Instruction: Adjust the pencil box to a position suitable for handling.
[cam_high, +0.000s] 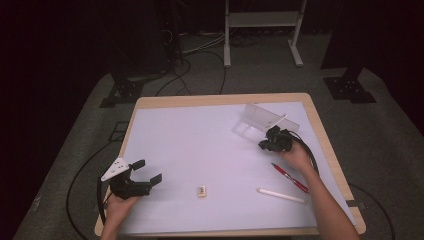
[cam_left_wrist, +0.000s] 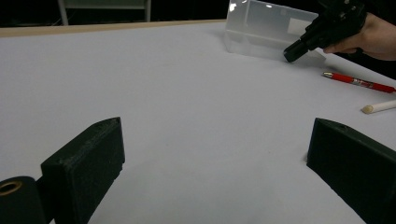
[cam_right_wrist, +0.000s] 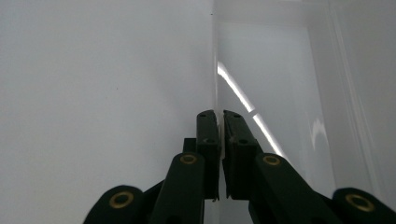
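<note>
Your right gripper (cam_high: 274, 138) has its jaws clamped on the thin edge of the clear plastic box (cam_high: 257, 120), which stands toward the far right of the table (cam_high: 150, 102); in the right gripper view (cam_right_wrist: 220, 140) the wall runs between the pads. Your left gripper (cam_high: 145, 172) rests well apart from the box, jaws spread wide around nothing. The red pen (cam_high: 290, 177) and white stick (cam_high: 280, 195) lie nearer you than the box, the small eraser (cam_high: 201, 190) beyond them.

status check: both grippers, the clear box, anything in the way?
Right gripper shut on the clear box wall edge. Left gripper open, empty, resting on the table. Red pen, white stick, small eraser lie apart; nothing blocking.
</note>
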